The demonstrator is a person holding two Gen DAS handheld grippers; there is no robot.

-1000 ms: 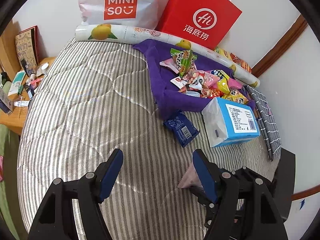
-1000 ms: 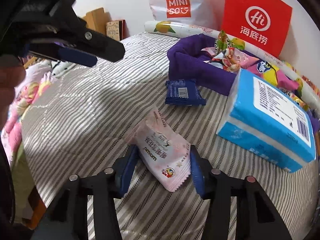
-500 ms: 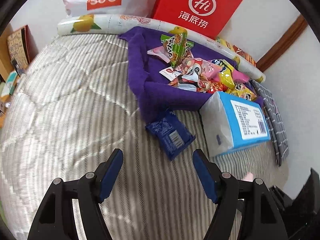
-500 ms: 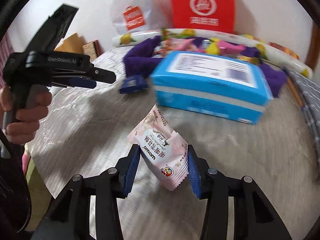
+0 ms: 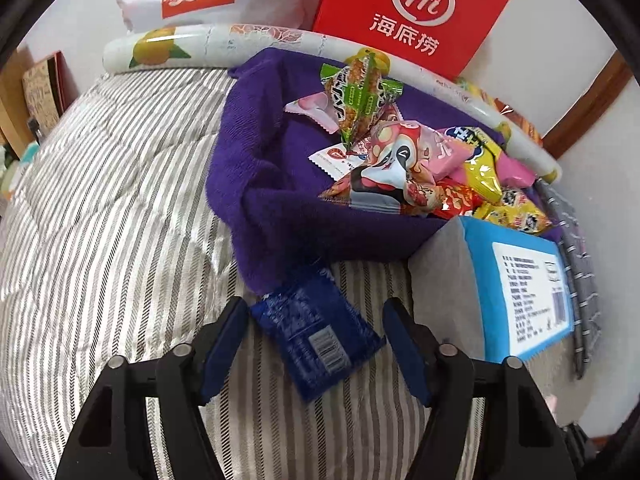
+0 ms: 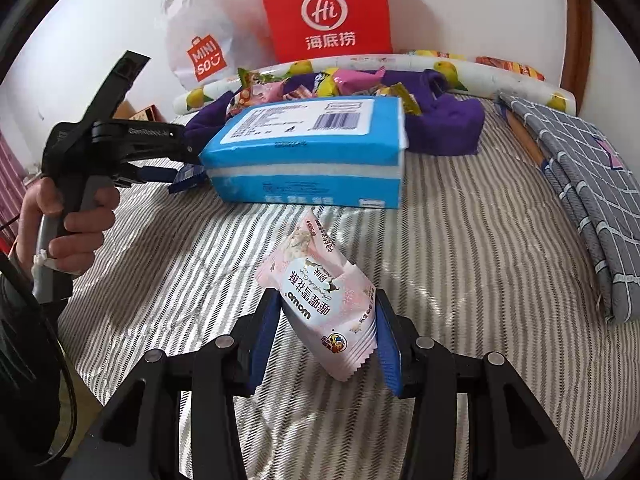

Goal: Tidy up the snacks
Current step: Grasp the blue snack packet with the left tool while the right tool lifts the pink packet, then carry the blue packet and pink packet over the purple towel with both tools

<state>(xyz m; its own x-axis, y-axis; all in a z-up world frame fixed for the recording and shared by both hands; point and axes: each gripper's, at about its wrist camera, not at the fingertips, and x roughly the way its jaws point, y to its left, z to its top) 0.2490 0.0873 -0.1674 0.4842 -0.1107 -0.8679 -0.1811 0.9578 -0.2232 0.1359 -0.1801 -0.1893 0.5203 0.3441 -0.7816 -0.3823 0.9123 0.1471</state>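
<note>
Dark blue flat foil snack packet (image 5: 316, 334) on striped quilt (image 5: 120, 216): light, crinkly, slippery; left gripper (image 5: 314, 332) closing around its edges, right gripper (image 6: 324, 328) clamped on pale pink puffy snack pouch (image 6: 324, 300).

Even, soft indoor light, moderately bright; no hard shadows. Faint sheen on the striped quilt (image 5: 120, 208) and glare on glossy snack wrappers (image 5: 400, 152). Strong fisheye bending, black vignette at the corners. Left view slightly soft with motion blur on the blue packet (image 5: 316, 328); right view sharper.
</note>
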